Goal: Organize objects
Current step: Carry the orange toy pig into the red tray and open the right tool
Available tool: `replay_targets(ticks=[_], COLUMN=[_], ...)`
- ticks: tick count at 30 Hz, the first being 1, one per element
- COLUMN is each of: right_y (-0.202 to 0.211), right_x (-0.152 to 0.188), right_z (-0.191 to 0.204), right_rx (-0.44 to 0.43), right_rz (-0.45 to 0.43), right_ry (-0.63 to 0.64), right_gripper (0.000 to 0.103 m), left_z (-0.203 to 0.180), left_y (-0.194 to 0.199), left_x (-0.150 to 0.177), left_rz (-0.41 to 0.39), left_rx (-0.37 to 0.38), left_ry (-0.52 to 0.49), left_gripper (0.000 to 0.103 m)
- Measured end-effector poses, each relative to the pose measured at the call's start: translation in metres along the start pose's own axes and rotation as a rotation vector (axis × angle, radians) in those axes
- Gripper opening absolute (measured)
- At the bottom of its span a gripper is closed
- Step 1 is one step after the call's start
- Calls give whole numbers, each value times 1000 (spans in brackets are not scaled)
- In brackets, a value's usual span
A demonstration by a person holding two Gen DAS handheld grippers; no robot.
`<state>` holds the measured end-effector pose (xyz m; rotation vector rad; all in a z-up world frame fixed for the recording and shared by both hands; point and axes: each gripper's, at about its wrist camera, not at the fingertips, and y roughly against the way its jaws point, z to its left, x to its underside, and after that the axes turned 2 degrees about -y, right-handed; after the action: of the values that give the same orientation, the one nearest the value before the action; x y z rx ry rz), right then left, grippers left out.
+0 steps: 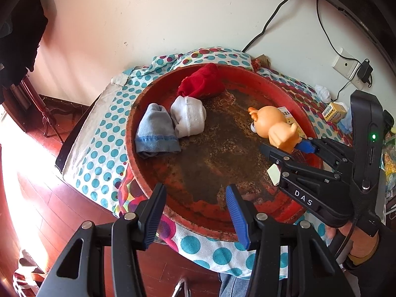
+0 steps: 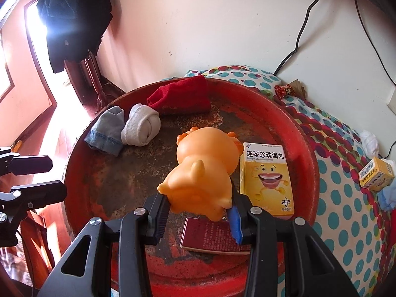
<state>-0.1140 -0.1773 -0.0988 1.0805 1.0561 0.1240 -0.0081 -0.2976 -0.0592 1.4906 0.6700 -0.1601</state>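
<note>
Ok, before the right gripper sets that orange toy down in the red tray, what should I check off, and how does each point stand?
1. Grip on the orange toy: the right gripper pinches its lower end from both sides. Ok.
2. Bare tray floor for it: open patch left of the toy. Ok.
3. Directly under the toy: a dark red booklet lies there. Not ok for a straight drop.
4. Yellow box: stands close on the toy's right, could be knocked. Not ok.
5. Left gripper: open, empty, over the near rim. Ok.
6. Socks: bunched at the far side, apart from the toy. Ok.
</note>
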Motion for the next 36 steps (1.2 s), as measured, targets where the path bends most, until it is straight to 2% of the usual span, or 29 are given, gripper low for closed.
replay_targets(ticks=[21, 36], right_y=[-17, 14], right_x=[6, 4], right_z=[4, -6], right_rx=[32, 32], right_rz=[55, -3], right_ry=[9, -16], right_gripper=[41, 46], left_z=[6, -5], left_y=[-8, -2], left_x=[4, 6], left_rz=[26, 27], left_rx=[19, 25], left_ry=[16, -3], left_gripper=[51, 51])
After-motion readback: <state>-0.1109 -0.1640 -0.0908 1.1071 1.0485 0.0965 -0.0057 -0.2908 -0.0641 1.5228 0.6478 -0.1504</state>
